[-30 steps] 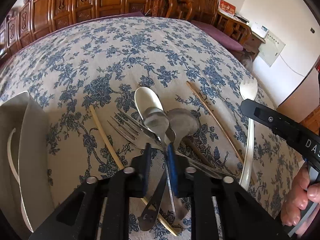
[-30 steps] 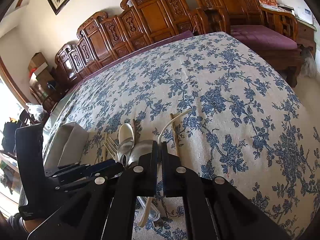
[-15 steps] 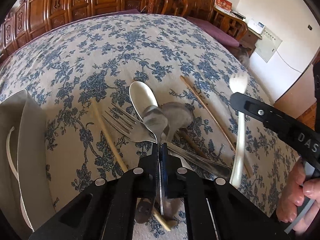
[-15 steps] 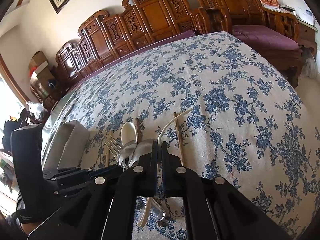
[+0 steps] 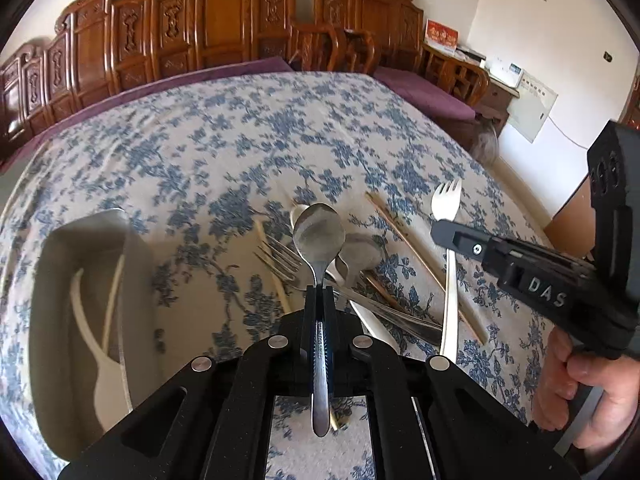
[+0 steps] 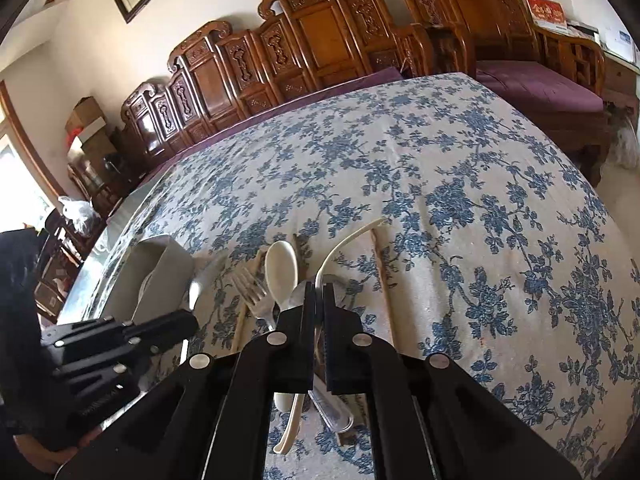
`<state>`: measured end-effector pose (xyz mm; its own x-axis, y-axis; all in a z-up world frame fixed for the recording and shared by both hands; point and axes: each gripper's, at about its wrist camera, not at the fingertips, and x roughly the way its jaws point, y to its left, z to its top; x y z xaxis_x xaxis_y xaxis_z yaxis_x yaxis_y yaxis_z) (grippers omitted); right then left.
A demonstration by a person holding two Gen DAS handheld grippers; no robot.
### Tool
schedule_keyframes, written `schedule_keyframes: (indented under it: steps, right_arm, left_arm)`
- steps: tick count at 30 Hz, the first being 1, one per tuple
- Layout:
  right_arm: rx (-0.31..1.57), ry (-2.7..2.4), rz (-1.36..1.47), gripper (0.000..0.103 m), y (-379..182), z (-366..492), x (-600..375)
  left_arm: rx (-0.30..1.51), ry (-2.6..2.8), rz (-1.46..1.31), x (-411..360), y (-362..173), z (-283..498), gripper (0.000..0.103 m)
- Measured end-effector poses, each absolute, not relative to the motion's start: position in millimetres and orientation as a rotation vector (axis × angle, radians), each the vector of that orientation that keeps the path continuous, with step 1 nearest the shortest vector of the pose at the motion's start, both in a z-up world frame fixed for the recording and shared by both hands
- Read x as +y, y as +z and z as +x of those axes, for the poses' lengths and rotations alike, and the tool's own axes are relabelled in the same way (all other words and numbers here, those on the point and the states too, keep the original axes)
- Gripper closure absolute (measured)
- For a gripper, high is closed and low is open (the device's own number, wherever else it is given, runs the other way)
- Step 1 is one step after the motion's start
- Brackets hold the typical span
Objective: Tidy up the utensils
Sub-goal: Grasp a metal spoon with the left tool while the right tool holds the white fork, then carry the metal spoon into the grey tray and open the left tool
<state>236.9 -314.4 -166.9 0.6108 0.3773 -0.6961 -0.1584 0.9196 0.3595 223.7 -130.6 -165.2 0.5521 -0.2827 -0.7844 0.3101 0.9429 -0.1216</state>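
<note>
My left gripper (image 5: 319, 292) is shut on the handle of a steel spoon (image 5: 319, 236) and holds it lifted above the pile, bowl forward. Below lie a metal fork (image 5: 280, 258), a white spoon (image 6: 281, 268), another steel spoon (image 5: 360, 252), chopsticks (image 5: 420, 264) and a white plastic fork (image 5: 447, 248). A grey utensil tray (image 5: 52, 320) with white utensils inside sits at the left. My right gripper (image 6: 319, 286) is shut and empty, hovering over the pile's near side; it also shows in the left wrist view (image 5: 520, 264).
The table carries a blue floral cloth (image 6: 440, 160). Carved wooden chairs (image 6: 320, 40) line the far side. A purple-cushioned bench (image 6: 540, 84) stands at the right. The table edge drops off at the right (image 5: 520, 200).
My left gripper closed on the steel spoon's handle and lifted it off the pile, tilting up. The right gripper stayed shut and barely moved.
</note>
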Motion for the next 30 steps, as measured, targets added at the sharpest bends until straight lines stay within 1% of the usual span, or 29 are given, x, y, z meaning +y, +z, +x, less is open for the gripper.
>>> schedule_keyframes:
  steps: [8, 15, 21, 30]
  right_arm:
    - [0.849, 0.33, 0.266, 0.099, -162, 232, -307]
    - [0.816, 0.393, 0.227, 0.099, -148, 220, -280]
    - [0.802, 0.438, 0.162, 0.099, -142, 209, -255]
    - [0.803, 0.447, 0.149, 0.099, -143, 207, -252]
  left_arm:
    - [0.873, -0.336, 0.036, -115, -142, 208, 0.101]
    - [0.842, -0.302, 0.049, -92, -126, 196, 0.101]
    - [0.835, -0.251, 0.05, -65, -121, 193, 0.101]
    - [0.833, -0.182, 0.037, -24, -125, 200, 0.101]
